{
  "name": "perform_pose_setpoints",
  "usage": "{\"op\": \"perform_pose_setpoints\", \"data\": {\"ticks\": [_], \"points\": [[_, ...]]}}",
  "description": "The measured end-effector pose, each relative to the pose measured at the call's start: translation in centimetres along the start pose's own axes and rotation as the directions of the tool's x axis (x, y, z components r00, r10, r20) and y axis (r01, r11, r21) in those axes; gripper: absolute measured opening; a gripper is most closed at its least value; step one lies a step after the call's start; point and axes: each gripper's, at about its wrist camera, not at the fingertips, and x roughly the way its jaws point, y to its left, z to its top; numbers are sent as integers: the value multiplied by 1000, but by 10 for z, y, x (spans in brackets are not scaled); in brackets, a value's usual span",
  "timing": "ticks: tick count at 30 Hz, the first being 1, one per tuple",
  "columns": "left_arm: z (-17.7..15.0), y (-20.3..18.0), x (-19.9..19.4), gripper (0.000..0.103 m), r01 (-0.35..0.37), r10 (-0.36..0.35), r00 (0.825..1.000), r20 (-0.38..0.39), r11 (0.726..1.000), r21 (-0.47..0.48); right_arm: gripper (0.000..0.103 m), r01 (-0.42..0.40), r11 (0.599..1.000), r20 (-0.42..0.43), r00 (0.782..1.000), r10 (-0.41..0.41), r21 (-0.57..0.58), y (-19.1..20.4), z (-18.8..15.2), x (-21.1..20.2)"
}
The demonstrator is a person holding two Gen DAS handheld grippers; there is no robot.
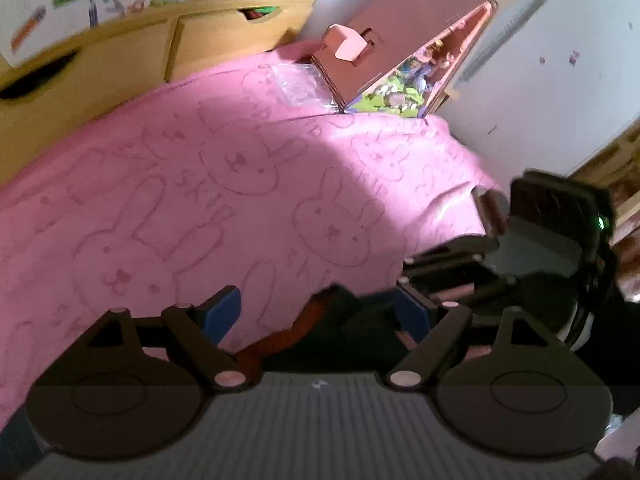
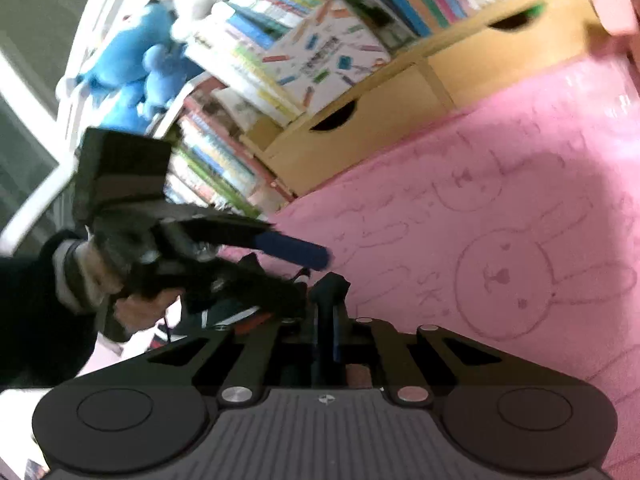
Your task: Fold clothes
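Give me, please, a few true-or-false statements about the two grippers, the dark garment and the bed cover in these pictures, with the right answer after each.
1. The right gripper is shut on a fold of the dark garment. True.
2. The left gripper is shut tight. False: its blue fingers stand wide apart, with the garment's edge lying between them.
3. The bed cover is pink with outlined rabbits. True.
4. The cover is plain blue. False: it is pink; the blue thing is a plush toy by the bookshelf.
5. A pink house-shaped box stands at the far edge of the cover. True.
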Motion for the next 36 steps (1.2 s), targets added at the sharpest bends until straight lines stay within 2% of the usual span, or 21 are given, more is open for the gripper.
{"op": "perform_pose_setpoints", "data": {"ticks": [1, 3, 4, 5, 7, 9, 11, 12, 14, 15, 16, 17, 18, 20, 22, 24, 30, 36], "points": [[0, 2, 3, 51, 10, -10, 1000, -3, 1000, -5, 8, -10, 1000, 1, 1000, 10, 2, -1, 0, 0], [0, 7, 10, 33, 30, -30, 1000, -9, 999, -14, 9, -28, 1000, 2, 1000, 28, 7, -4, 1, 0], [1, 9, 14, 15, 40, -40, 999, -12, 999, -19, 9, -26, 1000, -8, 1000, 26, 15, -7, 2, 1], [0, 9, 14, 11, 35, -35, 999, -18, 999, -23, 16, -26, 999, -23, 999, 27, 36, -12, 0, 0], [0, 8, 15, 10, 19, -20, 999, -31, 999, -31, 24, -41, 994, -46, 998, 45, 98, -24, -6, -4], [-1, 7, 15, 13, 4, -6, 999, -45, 999, -39, 43, -65, 983, -68, 995, 78, 170, -38, -17, -11], [-1, 6, 15, 25, -12, 9, 998, -59, 999, -47, 42, -91, 978, -62, 993, 105, 187, -43, -26, -17], [-2, 6, 15, 33, -20, 16, 998, -66, 999, -50, 42, -88, 980, -68, 992, 102, 177, -41, -27, -16], [-2, 5, 15, 59, -35, 31, 996, -80, 998, -58, 41, -83, 984, -81, 992, 96, 157, -37, -27, -13], [-3, 4, 15, 81, -43, 38, 996, -87, 997, -61, 31, -80, 983, -91, 991, 96, 164, -36, -26, -8], [-3, 4, 15, 83, -51, 45, 995, -94, 997, -65, 24, -78, 982, -100, 990, 96, 170, -35, -26, -2], [-3, 4, 15, 83, -59, 52, 994, -101, 996, -68, 13, -83, 981, -101, 990, 102, 175, -35, -25, 1], [-4, 3, 15, 81, -67, 59, 992, -108, 995, -71, 11, -89, 980, -100, 989, 108, 179, -34, -25, 5], [-9, -9, 19, 75, -126, 126, 989, -78, 992, 3, 11, -107, 976, -87, 988, 125, 189, -36, -26, 5], [-15, -21, 23, 61, -195, 199, 979, -45, 978, 78, 11, -92, 973, -93, 989, 113, 210, -39, -30, 3], [-23, -28, 24, 57, -243, 247, 969, -23, 963, 115, 6, -78, 974, -107, 989, 103, 212, -41, -38, -2], [-31, -38, 27, 55, -315, 319, 948, 10, 931, 183, 6, -61, 975, -164, 982, 97, 212, -38, -65, -37], [-31, -40, 30, 56, -337, 336, 941, 33, 931, 136, 6, -53, 964, -244, 963, 118, 261, -33, -95, -73]]}}
